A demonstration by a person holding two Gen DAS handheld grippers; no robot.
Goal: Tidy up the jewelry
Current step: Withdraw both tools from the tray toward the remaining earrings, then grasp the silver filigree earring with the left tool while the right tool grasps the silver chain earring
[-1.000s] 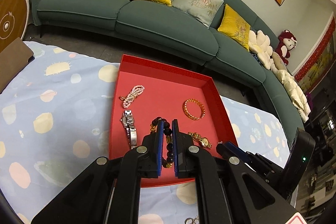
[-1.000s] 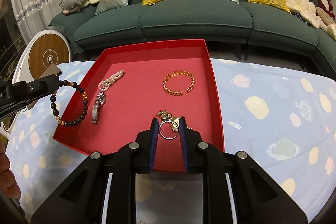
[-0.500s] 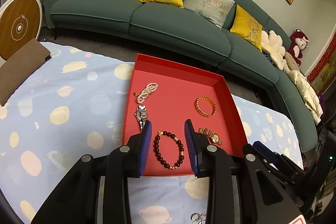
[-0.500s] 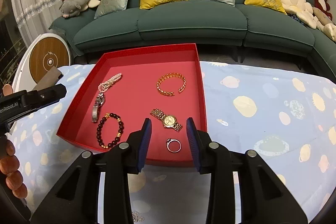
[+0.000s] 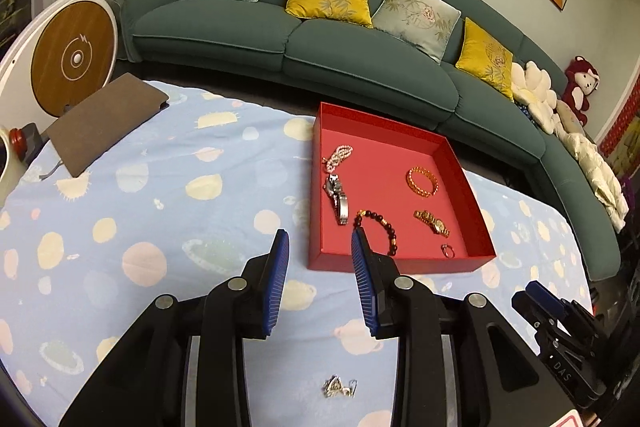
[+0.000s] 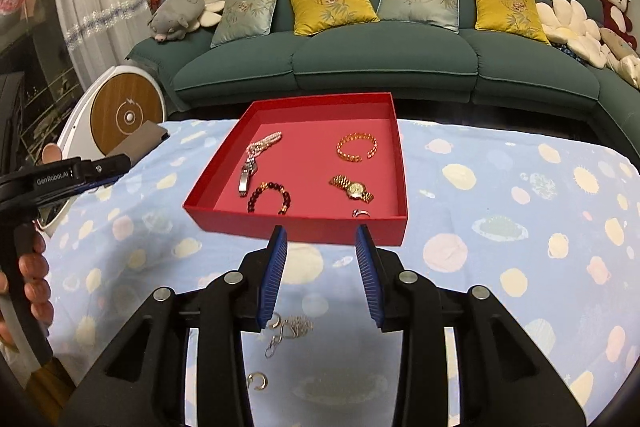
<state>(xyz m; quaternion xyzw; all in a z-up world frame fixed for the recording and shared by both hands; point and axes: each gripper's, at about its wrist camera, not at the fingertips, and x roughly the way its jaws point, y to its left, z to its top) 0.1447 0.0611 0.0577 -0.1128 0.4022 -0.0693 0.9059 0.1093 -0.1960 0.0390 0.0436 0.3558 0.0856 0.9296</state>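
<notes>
Spotted cloth (image 6: 520, 247) | red tray (image 6: 304, 227): six pieces | earrings (image 6: 290, 331), probably, outside

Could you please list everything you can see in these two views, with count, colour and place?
tray: 1, red, on the spotted blue cloth
pearl strand: 1, pale pink, tray's far left
silver watch: 1, tray's left side
dark bead bracelet: 1, tray's near left
gold bangle: 1, tray's far right
gold watch: 1, tray's right
ring: 1, silver, tray's near right corner
loose silver pieces: a few, on the cloth, near side of tray
sofa: 1, green, behind, with four cushions
left hand-held gripper: open, empty
right hand-held gripper: open, empty
</notes>
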